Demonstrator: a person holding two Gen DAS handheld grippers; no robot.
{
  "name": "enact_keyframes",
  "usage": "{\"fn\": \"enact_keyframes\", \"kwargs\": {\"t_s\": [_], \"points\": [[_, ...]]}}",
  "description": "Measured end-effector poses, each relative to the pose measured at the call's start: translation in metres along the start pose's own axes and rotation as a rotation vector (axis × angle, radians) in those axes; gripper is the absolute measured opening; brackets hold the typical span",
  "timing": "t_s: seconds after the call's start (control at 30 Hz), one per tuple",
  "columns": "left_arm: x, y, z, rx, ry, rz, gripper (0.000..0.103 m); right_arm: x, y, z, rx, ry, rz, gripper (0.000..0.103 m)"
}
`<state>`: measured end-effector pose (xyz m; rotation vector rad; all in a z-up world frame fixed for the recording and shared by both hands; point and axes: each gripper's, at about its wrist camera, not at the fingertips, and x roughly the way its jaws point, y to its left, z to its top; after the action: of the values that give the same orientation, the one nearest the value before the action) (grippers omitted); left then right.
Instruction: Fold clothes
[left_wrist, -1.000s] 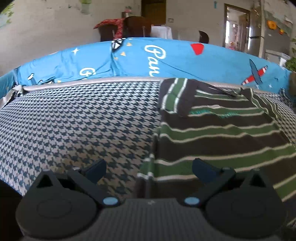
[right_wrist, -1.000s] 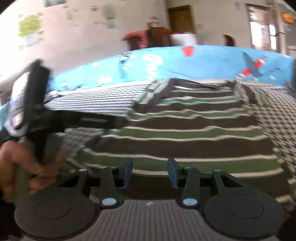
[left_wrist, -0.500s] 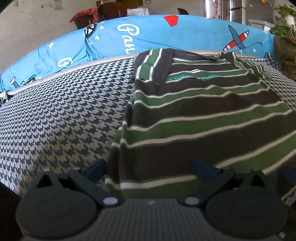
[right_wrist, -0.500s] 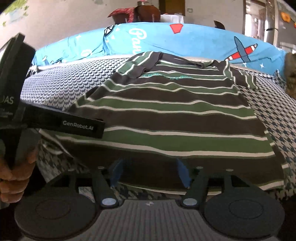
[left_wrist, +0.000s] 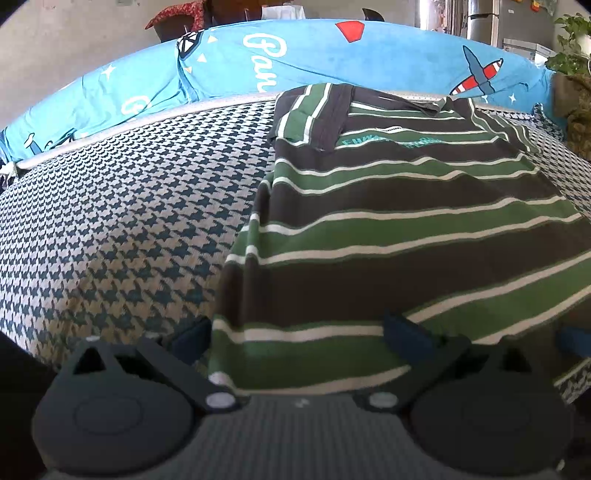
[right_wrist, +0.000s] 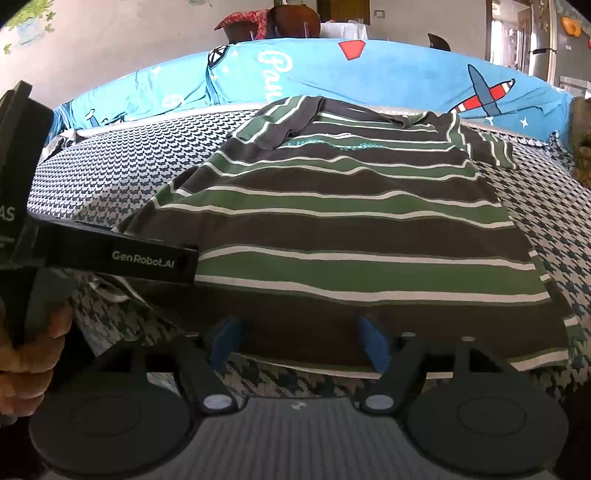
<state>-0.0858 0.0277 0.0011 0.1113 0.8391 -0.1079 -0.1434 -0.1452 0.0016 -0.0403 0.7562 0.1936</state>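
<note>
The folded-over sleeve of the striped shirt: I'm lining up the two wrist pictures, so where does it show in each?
Left wrist: sleeve upper centre, at the shirt's far left corner.
Right wrist: sleeve upper centre-left, same corner.
Shared landmark: the red shape on the blue sheet, behind the sleeve.
</note>
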Motion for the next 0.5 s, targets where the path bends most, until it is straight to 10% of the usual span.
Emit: {"fn": "enact_keyframes", "kwargs": {"t_s": [0.5], "points": [[-0.011,0.001,-0.001,-0.049,-0.017,0.017,0.103,-0.010,-0.008,-0.002,0.077,0.044,0.005,0.075]]}}
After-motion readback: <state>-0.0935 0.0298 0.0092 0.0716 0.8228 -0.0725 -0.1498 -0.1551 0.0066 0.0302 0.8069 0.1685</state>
